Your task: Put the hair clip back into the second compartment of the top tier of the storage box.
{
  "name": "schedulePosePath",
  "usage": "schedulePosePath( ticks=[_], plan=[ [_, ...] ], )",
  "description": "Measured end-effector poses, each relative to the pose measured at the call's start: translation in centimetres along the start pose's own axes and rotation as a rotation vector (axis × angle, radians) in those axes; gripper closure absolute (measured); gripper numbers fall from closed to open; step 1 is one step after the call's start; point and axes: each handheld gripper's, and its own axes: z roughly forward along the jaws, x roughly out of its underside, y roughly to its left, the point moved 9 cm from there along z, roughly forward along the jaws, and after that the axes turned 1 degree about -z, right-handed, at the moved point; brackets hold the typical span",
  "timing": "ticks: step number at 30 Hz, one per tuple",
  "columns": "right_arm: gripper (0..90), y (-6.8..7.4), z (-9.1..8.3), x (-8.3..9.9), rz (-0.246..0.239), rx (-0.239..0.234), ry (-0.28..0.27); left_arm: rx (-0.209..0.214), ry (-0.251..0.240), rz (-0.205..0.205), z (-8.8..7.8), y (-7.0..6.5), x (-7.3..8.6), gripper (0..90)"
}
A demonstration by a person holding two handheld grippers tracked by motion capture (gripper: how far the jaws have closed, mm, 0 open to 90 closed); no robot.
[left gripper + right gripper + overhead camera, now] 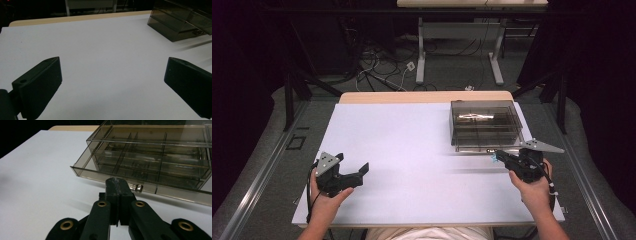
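The left gripper [353, 176] rests wide open on the white table [412, 150]. The right gripper [503, 159], jaws pressed together, sits at the smoky drawer box [484, 122], perhaps touching its small knob [138, 187].

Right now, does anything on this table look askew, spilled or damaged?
Nothing spilled or broken. One thing stands out: the lowest drawer of the smoky clear drawer box sticks out past its front, partly open. The right gripper, jaws pressed together, sits just before its small metal knob. The left gripper hangs open over bare table.

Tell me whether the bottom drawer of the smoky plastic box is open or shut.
Open, partly. In the right gripper view the drawer juts forward of the box above it, showing its dividers. The right gripper sits shut by its small metal knob.
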Motion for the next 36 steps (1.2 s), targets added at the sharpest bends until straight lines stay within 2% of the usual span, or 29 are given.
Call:
schedulePosePath(
  ticks=[5, 10, 12, 14, 22, 31, 36],
  plan=[
    [89.6, 0.0, 0.4, -0.8, 0.0, -0.004, 0.006, 0.0, -0.001, 0.0, 0.0, 0.0, 0.0, 1.3],
    [89.7, -0.5, 0.8, -1.5, -0.015, 0.014, 0.016, -0.001, 0.002, -0.001, 0.0, 0.0, 0.0, 1.3],
    [89.6, -0.4, 1.0, -1.8, -0.005, 0.007, 0.016, -0.001, 0.0, -0.002, 0.1, 0.0, 0.0, 1.3],
    [89.6, -0.7, 1.2, -2.1, -0.016, 0.019, 0.018, 0.0, 0.001, -0.003, 0.1, 0.0, 0.0, 1.3],
    [89.6, -1.2, 2.4, -3.0, -0.011, 0.034, 0.024, -0.001, 0.0, -0.004, 0.1, 0.0, 0.0, 1.3],
    [89.7, -1.5, 3.5, -3.6, 0.003, 0.048, 0.041, -0.005, 0.002, 0.002, 0.1, 0.1, 0.0, 1.3],
    [89.7, -1.7, 4.0, -3.7, -0.005, 0.056, 0.048, -0.002, 0.002, -0.002, 0.2, 0.0, 0.0, 1.3]
  ],
)
